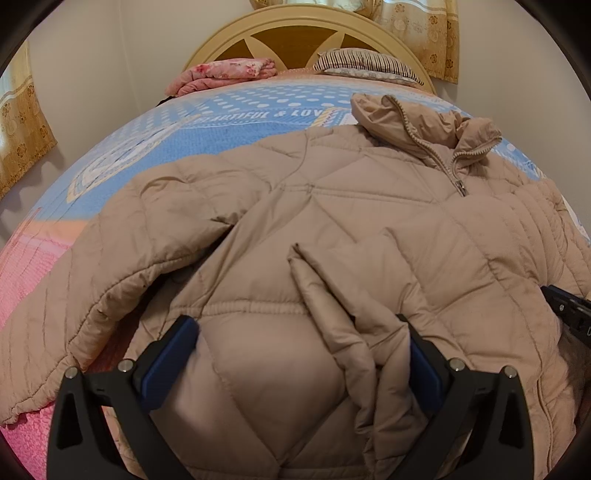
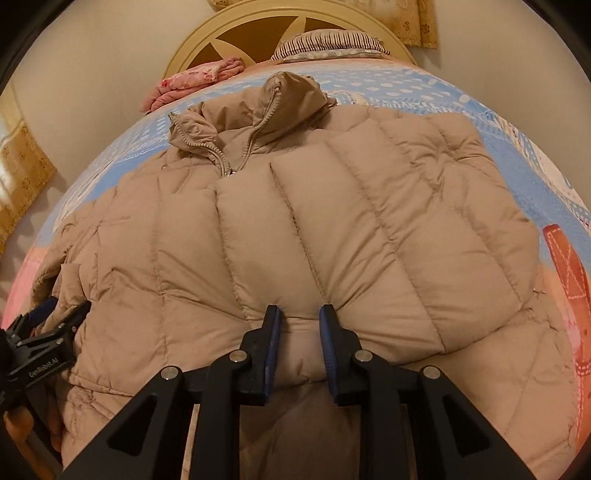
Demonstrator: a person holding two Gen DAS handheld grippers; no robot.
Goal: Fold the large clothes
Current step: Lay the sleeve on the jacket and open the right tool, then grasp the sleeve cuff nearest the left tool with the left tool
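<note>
Two handheld grippers work over a beige quilted jacket point(image 1: 332, 221) spread across a bed whose blue dotted bedspread point(image 1: 221, 122) runs up to a cream headboard point(image 1: 295, 29). Nearest the camera and farthest from that headboard, the left gripper point(image 1: 301, 332) stands wide, its blue pads either side of a bunched fold near the hem; whether they press the fabric is hard to tell. The right gripper point(image 2: 299, 314) shows a narrow gap above the folded sleeve, nothing visibly pinched. The jacket's hem is cut off at the frame's bottom. Against the headboard lie a folded pink blanket point(image 1: 225, 74) and a striped pillow point(image 1: 365, 64).
</note>
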